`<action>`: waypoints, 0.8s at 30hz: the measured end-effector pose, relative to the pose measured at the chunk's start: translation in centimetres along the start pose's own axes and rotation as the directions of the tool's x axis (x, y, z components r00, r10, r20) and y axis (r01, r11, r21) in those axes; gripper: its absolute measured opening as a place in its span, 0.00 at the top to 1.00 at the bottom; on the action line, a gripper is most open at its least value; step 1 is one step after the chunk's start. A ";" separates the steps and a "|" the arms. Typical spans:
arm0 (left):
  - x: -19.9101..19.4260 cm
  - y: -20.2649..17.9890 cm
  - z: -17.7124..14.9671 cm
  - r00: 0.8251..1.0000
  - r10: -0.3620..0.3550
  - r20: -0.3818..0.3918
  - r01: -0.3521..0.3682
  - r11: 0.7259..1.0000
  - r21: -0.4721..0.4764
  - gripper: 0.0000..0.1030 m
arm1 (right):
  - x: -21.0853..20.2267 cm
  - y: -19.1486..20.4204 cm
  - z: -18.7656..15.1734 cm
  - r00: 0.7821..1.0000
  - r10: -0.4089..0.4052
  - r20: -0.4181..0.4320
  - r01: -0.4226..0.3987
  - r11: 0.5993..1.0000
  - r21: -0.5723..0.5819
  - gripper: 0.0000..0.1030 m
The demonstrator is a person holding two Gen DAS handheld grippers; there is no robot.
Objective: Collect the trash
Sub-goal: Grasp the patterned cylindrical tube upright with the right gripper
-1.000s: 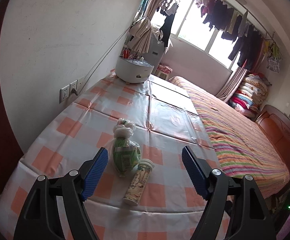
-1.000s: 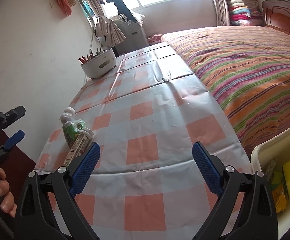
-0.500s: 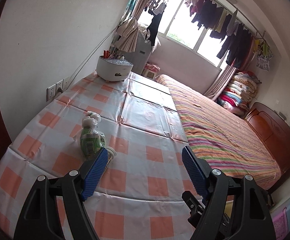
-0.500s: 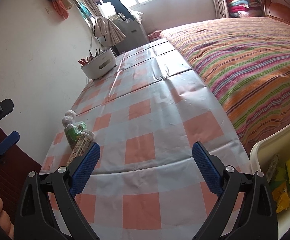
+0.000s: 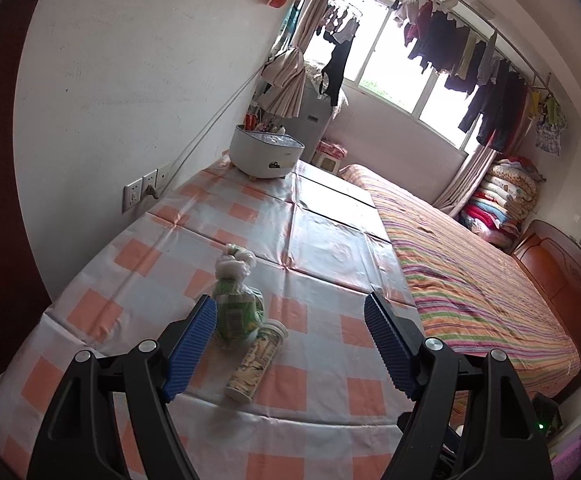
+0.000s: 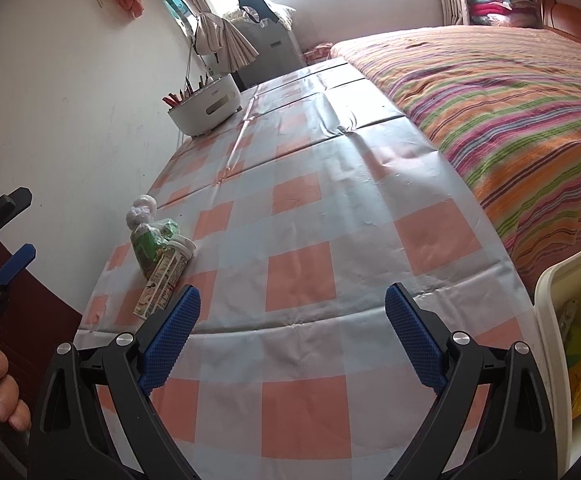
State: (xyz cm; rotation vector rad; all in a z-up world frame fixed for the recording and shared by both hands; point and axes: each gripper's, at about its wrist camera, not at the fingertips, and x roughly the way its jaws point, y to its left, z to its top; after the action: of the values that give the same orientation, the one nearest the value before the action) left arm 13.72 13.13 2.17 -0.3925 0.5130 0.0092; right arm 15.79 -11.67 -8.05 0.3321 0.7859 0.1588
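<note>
**Trash on the checked worktop**

Trash lies near the worktop's [image 5: 322,248] left front corner, on a glossy, creased orange-and-white checked cloth. A cream plastic bin [image 6: 550,320] stands at the right edge. The crinkled green knotted bag [image 5: 236,304] touches a capped cylindrical tube [image 5: 256,360] lying flat. Left tongs [image 5: 290,344] and right tongs [image 6: 292,336] both gape apart, holding nothing.

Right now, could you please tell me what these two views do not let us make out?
- Bin, right wrist view: the frame's right edge cuts it off, so most of its contents are hidden.
- Tube, both views: label print too small to read.
- Green bag, left wrist view: the left hand-held gripper finger hides its left side.
- Container: contents too small to identify.
</note>
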 end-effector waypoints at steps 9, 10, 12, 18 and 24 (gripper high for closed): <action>1.4 6.9 0.9 0.997 0.078 -0.006 -0.078 0.996 -0.044 0.28 | 2.5 5.8 -1.1 0.997 0.032 -0.065 -0.037 0.995 -0.092 0.11; 1.3 7.4 0.9 0.995 0.096 -0.002 -0.096 0.995 -0.028 0.28 | 2.8 6.6 -0.9 0.997 0.035 -0.072 -0.043 0.994 -0.105 0.11; 1.0 8.2 0.9 0.994 0.106 0.020 -0.106 0.994 -0.005 0.28 | 3.3 8.2 -0.6 0.996 0.033 -0.080 -0.044 0.990 -0.133 0.11; 0.3 9.9 0.9 0.994 0.108 0.018 -0.108 0.994 -0.014 0.28 | 5.4 11.8 -0.6 0.994 0.021 -0.108 -0.043 0.977 -0.208 0.11; 0.2 10.9 1.0 0.995 0.101 0.012 -0.101 0.995 -0.022 0.28 | 6.7 12.7 -0.9 0.993 -0.008 -0.122 -0.022 0.971 -0.239 0.11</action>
State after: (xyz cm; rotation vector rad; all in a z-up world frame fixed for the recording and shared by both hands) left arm 13.20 23.53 -1.11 -0.3867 0.5195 0.1152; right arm 19.59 2.14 -8.66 0.0966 0.8762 0.2802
